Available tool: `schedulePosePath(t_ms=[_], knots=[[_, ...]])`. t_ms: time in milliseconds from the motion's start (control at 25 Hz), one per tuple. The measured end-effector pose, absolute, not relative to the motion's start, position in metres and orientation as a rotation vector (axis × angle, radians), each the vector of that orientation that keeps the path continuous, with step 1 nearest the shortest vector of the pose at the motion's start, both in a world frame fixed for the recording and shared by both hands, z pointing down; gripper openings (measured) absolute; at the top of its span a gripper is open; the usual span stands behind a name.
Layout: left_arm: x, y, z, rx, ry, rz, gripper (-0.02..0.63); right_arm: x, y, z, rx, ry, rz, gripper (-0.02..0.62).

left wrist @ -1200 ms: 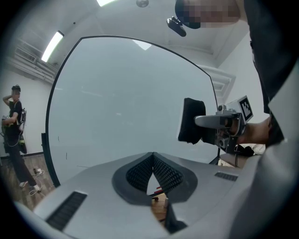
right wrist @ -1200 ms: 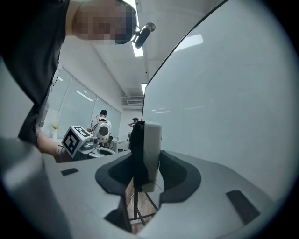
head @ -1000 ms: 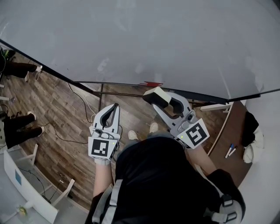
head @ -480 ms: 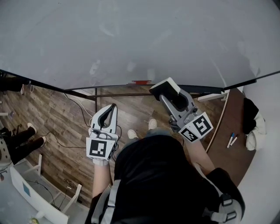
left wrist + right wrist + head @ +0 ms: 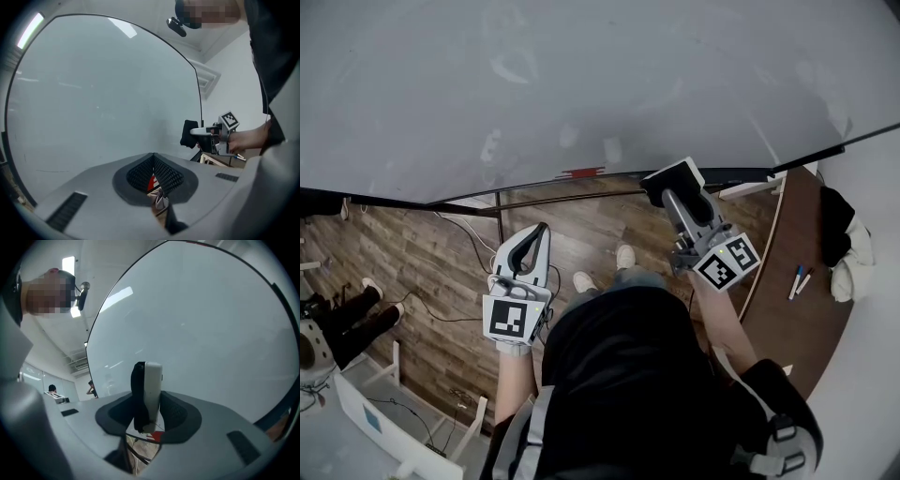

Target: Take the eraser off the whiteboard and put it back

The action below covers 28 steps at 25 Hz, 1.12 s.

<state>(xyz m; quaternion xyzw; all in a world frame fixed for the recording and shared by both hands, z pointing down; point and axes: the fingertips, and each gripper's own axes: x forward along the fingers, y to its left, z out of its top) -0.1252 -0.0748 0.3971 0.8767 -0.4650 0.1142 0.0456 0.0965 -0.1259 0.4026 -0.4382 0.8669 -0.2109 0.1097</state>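
Note:
The eraser [image 5: 668, 175], a white block with black felt on one side, is clamped between the jaws of my right gripper [image 5: 678, 190]. It hangs just in front of the whiteboard [image 5: 600, 75], near the board's lower edge. In the right gripper view the eraser [image 5: 146, 390] stands upright between the pads, felt to the left, with the board filling the background. My left gripper [image 5: 543, 231] is lower and to the left over the wood floor, its jaws closed together with nothing in them. The left gripper view shows the eraser [image 5: 189, 133] off to its right.
A red object [image 5: 579, 172] lies on the ledge along the board's bottom edge. A brown table [image 5: 797, 234] with markers [image 5: 797, 281] stands at the right, next to dark and white bundles. Cables run over the floor, and another person's legs [image 5: 347, 314] are at far left.
My right gripper has carried the eraser rightwards and rolled, so the eraser now sits by the board's lower edge. The left gripper has shifted only slightly.

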Motion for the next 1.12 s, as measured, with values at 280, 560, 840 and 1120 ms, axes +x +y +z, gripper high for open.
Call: schedulePosePath(t_ms=[280, 560, 840, 1120], knots=[[-0.107, -0.078, 0.405, 2.688, -1.367, 0.403, 0.008, 0.15, -0.132, 0.458, -1.402, 2.333, -0.85, 0.158], [-0.095, -0.077, 0.416, 2.671, -1.336, 0.435, 0.008, 0.177, -0.134, 0.522, -1.463, 2.175, -1.039, 0.158], [-0.092, -0.074, 0.423, 2.654, -1.34, 0.469, 0.008, 0.183, -0.137, 0.567, -1.419, 1.969, -1.253, 0.158], [-0.095, -0.069, 0.429, 2.623, -1.355, 0.502, 0.008, 0.188, -0.141, 0.609, -1.393, 1.743, -1.425, 0.158]])
